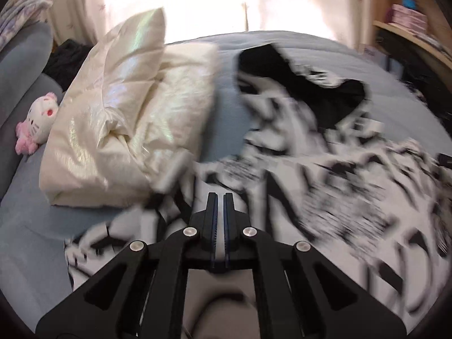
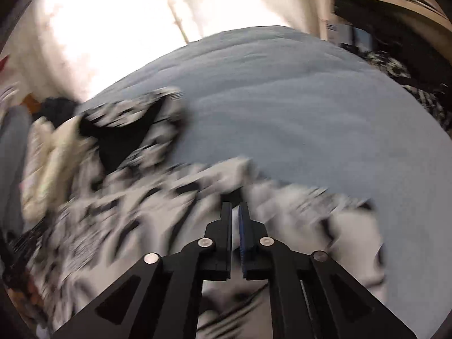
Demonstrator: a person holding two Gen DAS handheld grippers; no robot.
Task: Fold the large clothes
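Note:
A large black-and-white patterned garment (image 1: 325,169) lies spread and rumpled on the blue-grey bed (image 1: 282,45), blurred by motion. Its black lining shows at the far end. My left gripper (image 1: 221,196) sits over the garment's near left part, jaws shut with a thin strip of pale cloth between the pads. In the right wrist view the same garment (image 2: 127,212) fills the left and near side of the bed (image 2: 282,99). My right gripper (image 2: 235,204) is at its far edge, jaws shut on a white fold of it.
A folded cream puffy jacket (image 1: 127,118) lies left of the garment, seen also as the jacket (image 2: 53,155). A pink-and-white plush toy (image 1: 39,121) and dark clothing (image 1: 67,59) sit further left. Wooden shelves (image 1: 409,25) stand right, bright curtains (image 1: 183,0) behind.

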